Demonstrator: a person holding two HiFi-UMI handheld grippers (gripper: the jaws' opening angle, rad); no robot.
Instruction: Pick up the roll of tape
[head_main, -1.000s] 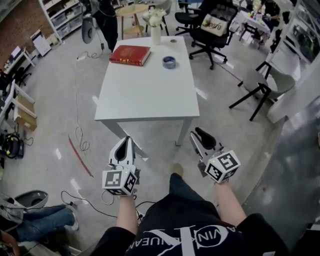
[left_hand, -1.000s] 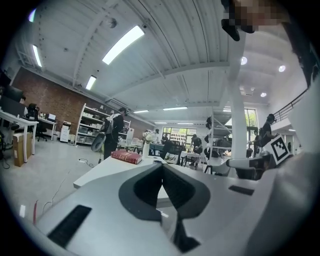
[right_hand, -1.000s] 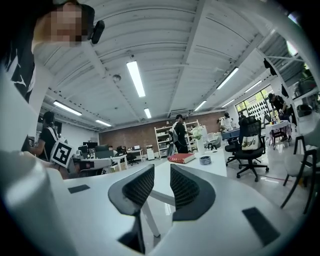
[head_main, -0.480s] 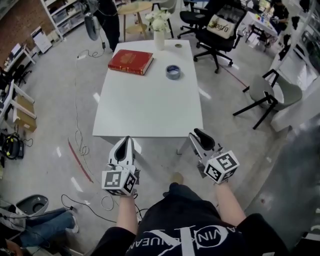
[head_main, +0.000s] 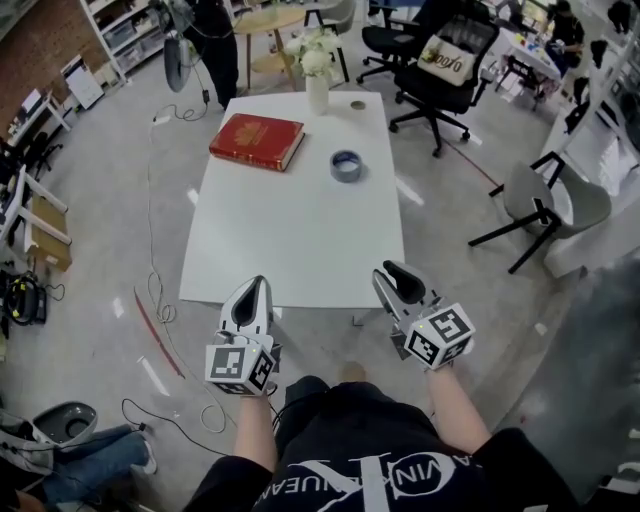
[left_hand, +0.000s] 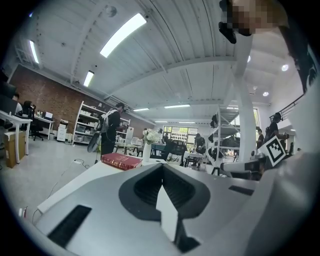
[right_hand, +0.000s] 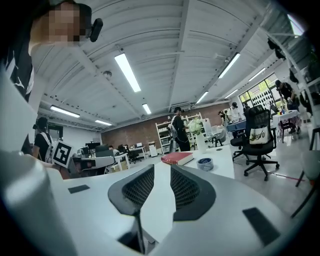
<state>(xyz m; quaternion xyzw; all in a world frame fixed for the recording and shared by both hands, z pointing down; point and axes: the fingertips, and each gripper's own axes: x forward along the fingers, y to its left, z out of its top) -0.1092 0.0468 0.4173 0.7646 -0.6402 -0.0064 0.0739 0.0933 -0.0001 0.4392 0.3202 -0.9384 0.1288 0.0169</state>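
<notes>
The roll of tape (head_main: 346, 165), a blue-grey ring, lies flat on the white table (head_main: 290, 240) toward its far right. In the right gripper view the tape (right_hand: 205, 163) shows small, far ahead past the jaws. My left gripper (head_main: 252, 296) hovers at the table's near edge on the left, its jaws shut with nothing in them (left_hand: 162, 167). My right gripper (head_main: 397, 281) hovers at the near right corner, jaws a narrow gap apart and empty (right_hand: 162, 167). Both are far from the tape.
A red book (head_main: 256, 141) lies at the table's far left, and a white vase of flowers (head_main: 317, 85) stands at the far edge beside a small round object (head_main: 357, 104). Black office chairs (head_main: 440, 60) and a grey chair (head_main: 555, 205) stand to the right. Cables (head_main: 155, 270) trail on the floor at left.
The person has stepped toward the table, so it lies closer beneath both grippers. The grippers now reach its near edge. Their jaws look unchanged.
</notes>
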